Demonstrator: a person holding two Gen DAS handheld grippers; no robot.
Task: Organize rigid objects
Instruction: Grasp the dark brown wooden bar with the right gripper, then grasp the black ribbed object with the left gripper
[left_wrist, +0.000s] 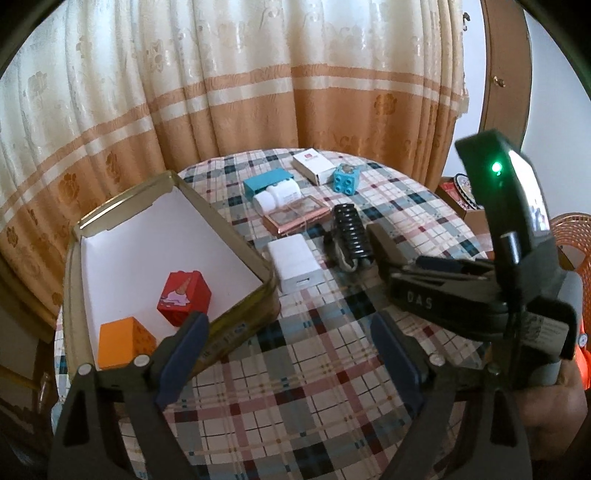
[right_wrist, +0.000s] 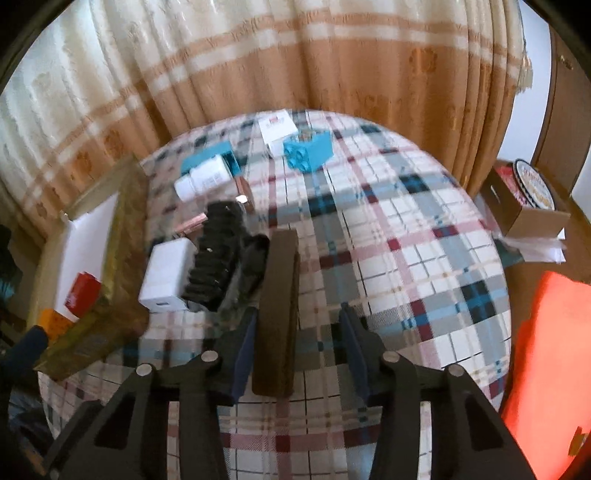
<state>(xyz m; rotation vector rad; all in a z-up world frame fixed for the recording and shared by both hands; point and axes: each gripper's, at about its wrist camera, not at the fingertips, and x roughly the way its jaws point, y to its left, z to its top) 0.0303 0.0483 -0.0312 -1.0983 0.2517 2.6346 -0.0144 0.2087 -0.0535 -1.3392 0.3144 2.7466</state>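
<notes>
A round table (left_wrist: 314, 369) under a plaid cloth stands before long cream and tan curtains (left_wrist: 221, 74), and on its left side sits a shallow gold-rimmed tin box (left_wrist: 236, 236) with a white floor. Inside it, toward the near end, a red block (left_wrist: 183, 297) and an orange block (left_wrist: 123, 341) rest close together. Crowded just beside the tin's right wall are a white charger (left_wrist: 295, 263), a black hair claw clip (left_wrist: 347, 236), a copper-edged flat case (left_wrist: 297, 217), a white bottle (left_wrist: 279, 195) lying on its side and a teal box (left_wrist: 266, 181); farther back a white carton (left_wrist: 318, 166) touches a blue studded block (left_wrist: 344, 178). The left gripper (left_wrist: 291, 343) hangs wide apart above bare cloth beside the tin's near corner, gripping nothing. The right gripper (right_wrist: 299, 350) is spread too, with a dark brown bar (right_wrist: 279, 310) lying lengthwise in the gap against its left pad (right_wrist: 243, 350), the right pad apart from it, so the bar is not pinched. That bar's far end reaches toward the clip and charger, which sit beside its far end on the left.
</notes>
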